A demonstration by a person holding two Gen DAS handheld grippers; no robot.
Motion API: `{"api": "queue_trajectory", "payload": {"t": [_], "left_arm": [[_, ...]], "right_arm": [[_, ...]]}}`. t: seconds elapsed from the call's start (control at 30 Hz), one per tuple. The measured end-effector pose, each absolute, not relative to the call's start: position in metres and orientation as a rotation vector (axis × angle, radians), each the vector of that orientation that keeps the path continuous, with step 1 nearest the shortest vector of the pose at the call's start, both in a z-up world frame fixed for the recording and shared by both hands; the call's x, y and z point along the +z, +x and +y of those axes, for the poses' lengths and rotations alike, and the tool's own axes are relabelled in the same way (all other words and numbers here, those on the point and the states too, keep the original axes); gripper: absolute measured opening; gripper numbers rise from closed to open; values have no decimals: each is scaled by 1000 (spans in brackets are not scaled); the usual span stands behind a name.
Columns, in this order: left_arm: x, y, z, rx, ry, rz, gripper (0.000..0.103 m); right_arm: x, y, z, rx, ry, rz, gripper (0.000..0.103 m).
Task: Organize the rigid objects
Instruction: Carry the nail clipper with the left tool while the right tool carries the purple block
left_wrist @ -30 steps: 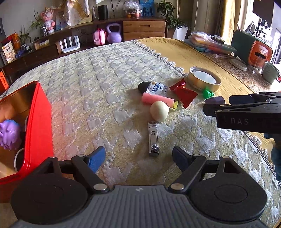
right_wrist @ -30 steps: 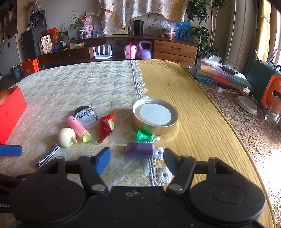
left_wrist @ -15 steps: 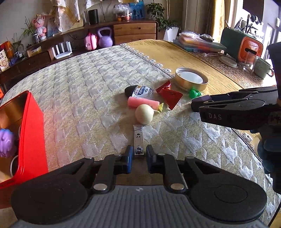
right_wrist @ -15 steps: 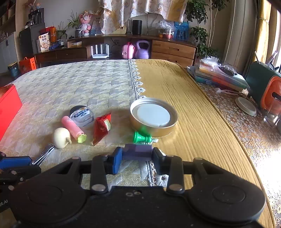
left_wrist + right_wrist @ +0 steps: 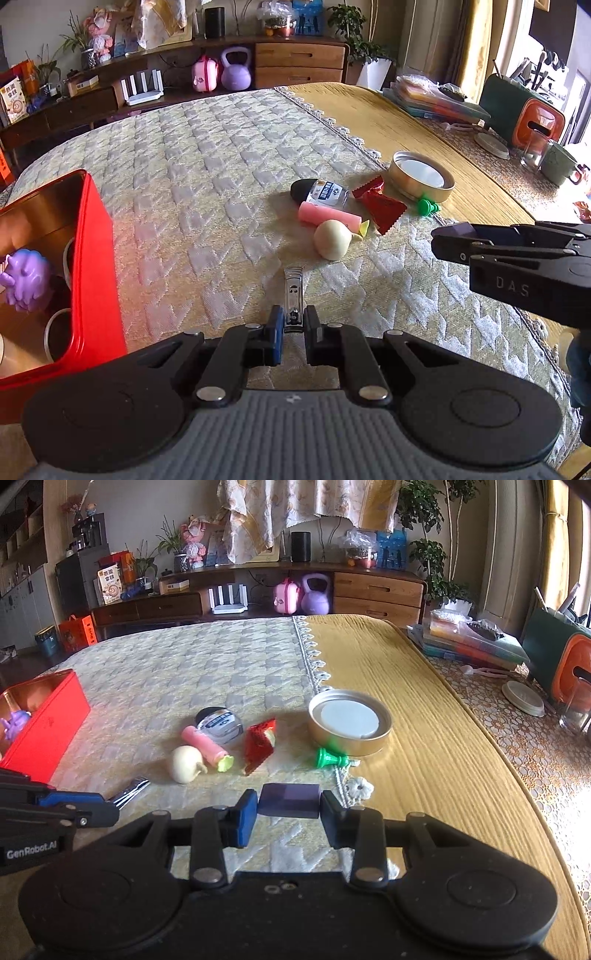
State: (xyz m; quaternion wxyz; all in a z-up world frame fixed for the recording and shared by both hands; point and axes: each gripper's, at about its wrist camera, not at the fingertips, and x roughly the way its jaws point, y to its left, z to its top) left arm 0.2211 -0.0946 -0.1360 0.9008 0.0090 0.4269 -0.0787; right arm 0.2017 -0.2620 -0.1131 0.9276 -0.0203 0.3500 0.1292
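My left gripper (image 5: 293, 325) is shut on the near end of a silver nail clipper (image 5: 293, 291) that lies on the quilted cloth. My right gripper (image 5: 289, 805) is shut on a dark purple block (image 5: 289, 800), held a little above the cloth; the same gripper (image 5: 447, 236) shows from the side in the left wrist view. Ahead lie a cream onion-shaped toy (image 5: 332, 239), a pink stick (image 5: 328, 218), a small clear bottle with a black cap (image 5: 319, 190), a red wrapper (image 5: 380, 203), a green peg (image 5: 330, 757) and a round gold tin (image 5: 350, 722).
An open red box (image 5: 92, 258) stands at the left, with a purple spiky toy (image 5: 24, 275) inside. Books (image 5: 472, 642), a green-and-orange container (image 5: 561, 661) and a glass (image 5: 576, 712) crowd the table's right side. A low sideboard (image 5: 258, 594) runs behind.
Both grippers went from open to shut: the left around the nail clipper, the right around the purple block. The right gripper has since risen slightly with the block.
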Motion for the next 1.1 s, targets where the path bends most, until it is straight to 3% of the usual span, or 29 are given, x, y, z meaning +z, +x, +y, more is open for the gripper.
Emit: {"api": "queue_trajectory", "payload": {"t": [1.1], "left_arm": [[-85, 185, -41, -138, -45, 860, 11]], "right_arm": [[-70, 111, -209, 455, -43, 718, 36]]}}
